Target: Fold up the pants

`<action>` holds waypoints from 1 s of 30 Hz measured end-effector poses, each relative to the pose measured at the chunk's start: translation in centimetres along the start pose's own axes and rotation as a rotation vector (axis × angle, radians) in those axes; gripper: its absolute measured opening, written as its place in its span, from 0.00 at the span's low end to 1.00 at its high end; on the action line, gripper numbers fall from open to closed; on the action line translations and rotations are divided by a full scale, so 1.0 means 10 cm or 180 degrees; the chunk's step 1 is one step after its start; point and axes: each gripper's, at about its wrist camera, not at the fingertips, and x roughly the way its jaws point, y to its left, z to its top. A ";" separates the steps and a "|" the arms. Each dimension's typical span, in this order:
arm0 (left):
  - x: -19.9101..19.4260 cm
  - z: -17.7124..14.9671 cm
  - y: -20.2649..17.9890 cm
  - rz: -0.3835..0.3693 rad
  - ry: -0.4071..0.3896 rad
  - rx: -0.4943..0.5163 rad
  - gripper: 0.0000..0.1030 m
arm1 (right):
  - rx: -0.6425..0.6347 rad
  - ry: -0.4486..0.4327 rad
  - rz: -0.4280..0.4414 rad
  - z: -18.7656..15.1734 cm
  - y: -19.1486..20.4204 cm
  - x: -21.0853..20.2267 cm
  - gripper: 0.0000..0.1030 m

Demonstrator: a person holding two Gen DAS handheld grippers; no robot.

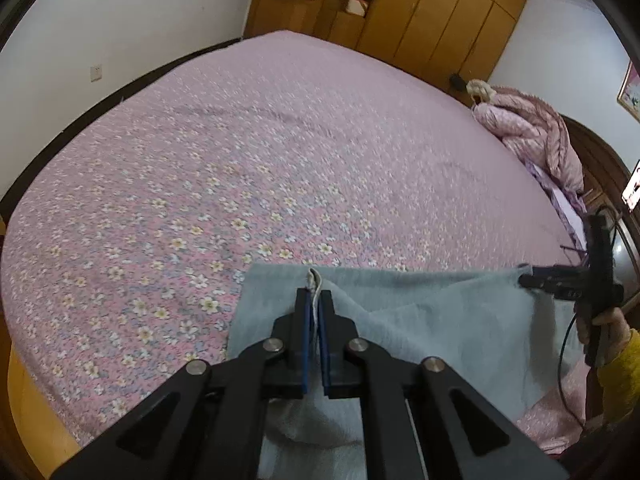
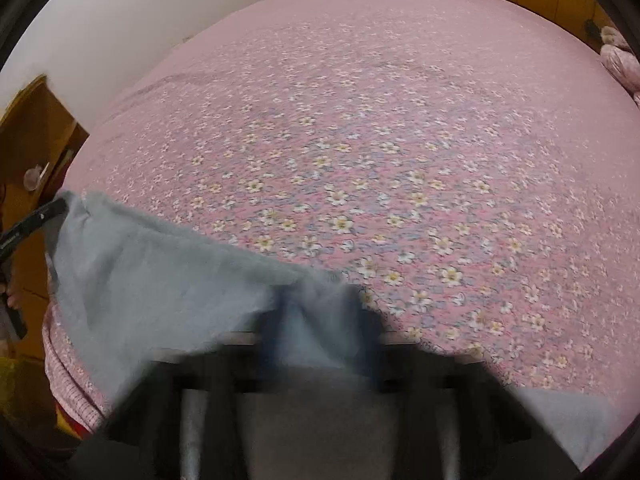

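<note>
Nearby, pink quilt (image 1: 536, 132) beside wardrobe (image 1: 432, 12).

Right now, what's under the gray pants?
The pink floral bedsheet shows all around the gray pants, which both the left gripper and right gripper pinch by an edge. Whatever lies directly beneath the cloth is covered.

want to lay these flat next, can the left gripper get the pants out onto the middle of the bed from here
Probably yes: the left gripper is shut on the pants edge, and the floral bedspread ahead looks bare, with only a pink quilt bunched at its far side.
</note>
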 end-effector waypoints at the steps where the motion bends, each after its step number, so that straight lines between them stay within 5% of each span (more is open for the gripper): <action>1: -0.03 0.00 0.01 0.0010 -0.0026 -0.0006 0.03 | 0.0000 -0.0053 -0.0017 0.00 0.01 -0.01 0.09; 6: -0.21 0.05 0.06 0.0105 -0.0251 -0.0087 0.03 | 0.0240 -0.0594 0.0005 0.00 -0.10 -0.31 0.08; 12: 0.22 0.12 0.17 0.0290 0.0040 -0.0077 0.03 | 0.0211 -0.0333 -0.0191 0.07 -0.16 0.14 0.08; 16: 0.52 0.10 0.29 0.0374 0.0144 -0.0155 0.04 | 0.0318 -0.0438 -0.0211 0.04 -0.19 0.20 0.08; 20: 0.44 0.17 0.39 0.0862 0.0107 -0.0173 0.07 | 0.0382 -0.0411 -0.0168 0.02 -0.27 0.15 0.11; 27: -0.04 -0.08 0.71 0.0521 0.0137 -0.0644 0.09 | 0.0575 -0.0487 -0.0420 -0.15 -0.24 -0.22 0.22; 30: -0.17 -0.24 0.70 0.0376 0.0188 -0.0783 0.21 | 0.0598 -0.0588 -0.0418 -0.29 -0.16 -0.41 0.27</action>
